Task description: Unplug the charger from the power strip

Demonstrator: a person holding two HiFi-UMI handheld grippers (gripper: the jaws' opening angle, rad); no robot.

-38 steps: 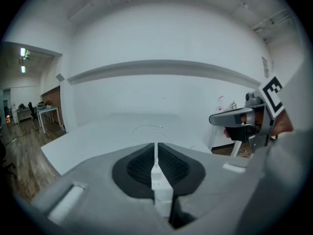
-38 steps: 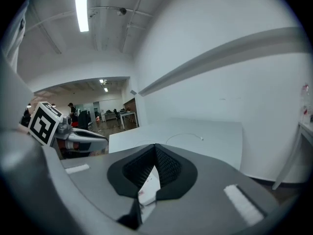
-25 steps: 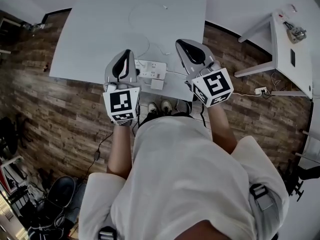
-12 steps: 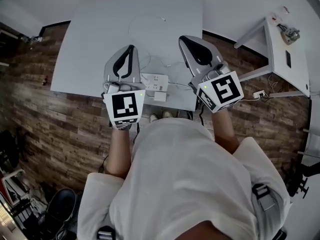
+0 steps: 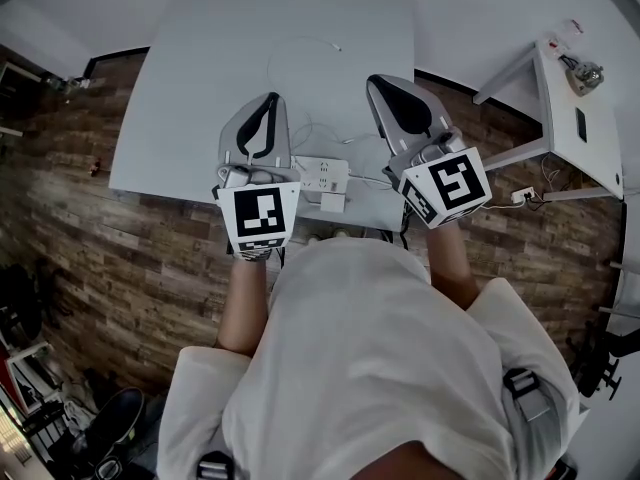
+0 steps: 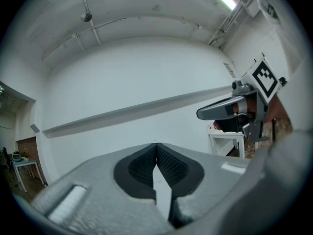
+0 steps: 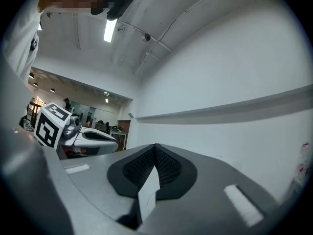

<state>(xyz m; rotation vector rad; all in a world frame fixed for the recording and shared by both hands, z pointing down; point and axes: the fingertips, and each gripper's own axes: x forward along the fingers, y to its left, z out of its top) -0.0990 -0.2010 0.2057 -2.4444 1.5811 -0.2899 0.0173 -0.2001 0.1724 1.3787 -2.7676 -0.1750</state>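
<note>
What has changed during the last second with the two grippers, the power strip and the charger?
The left gripper and the right gripper both moved up and forward over the table. In the head view their tips now lie beyond the power strip. Nothing was taken hold of or let go. Both stay shut and empty, and the charger is still at the strip's near edge.

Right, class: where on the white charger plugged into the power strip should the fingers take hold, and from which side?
Probably the charger by its boxy body. In the head view it sticks out at the near side of the power strip, leaving its left and right faces free. Come down from above, fingers straddling those two flat faces.
</note>
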